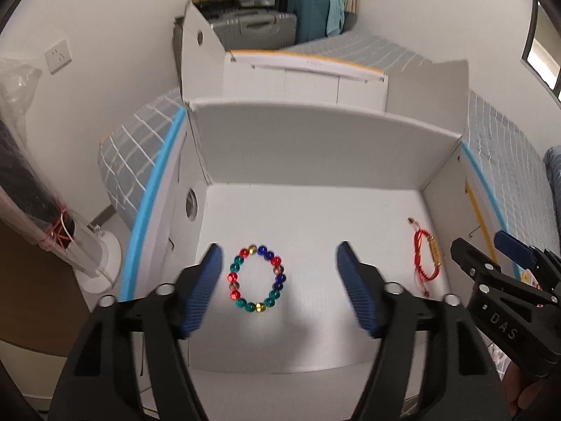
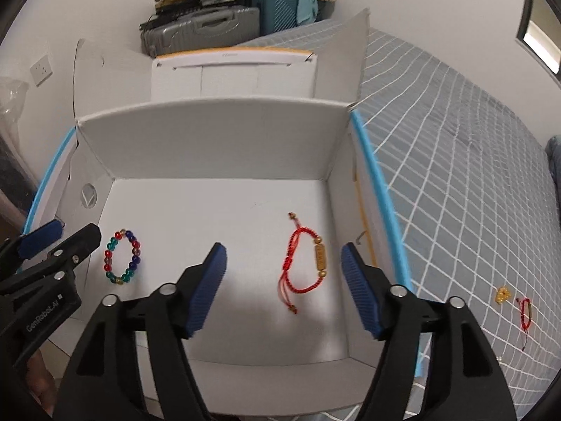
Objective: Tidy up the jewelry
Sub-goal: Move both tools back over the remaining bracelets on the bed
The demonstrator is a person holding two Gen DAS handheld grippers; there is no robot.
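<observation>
A bracelet of coloured glass beads (image 1: 256, 278) lies flat on the floor of a white open box (image 1: 315, 154). My left gripper (image 1: 280, 289) is open and empty above it, the bracelet between its fingers. A red cord bracelet with gold beads (image 2: 308, 261) lies at the right of the box floor; it also shows in the left wrist view (image 1: 428, 255). My right gripper (image 2: 284, 289) is open and empty above it. The bead bracelet (image 2: 122, 256) and left gripper (image 2: 52, 245) show at left in the right wrist view. A second red cord bracelet (image 2: 526, 310) and a small gold charm (image 2: 502, 295) lie on the bedspread.
The box sits on a grey checked bedspread (image 2: 473, 175), with blue-edged side flaps (image 2: 382, 182). Behind it stands another white box (image 2: 233, 77), then grey (image 2: 203, 28) and teal suitcases (image 2: 280, 0) against the wall. A wrapped dark roll (image 1: 28, 189) stands at far left.
</observation>
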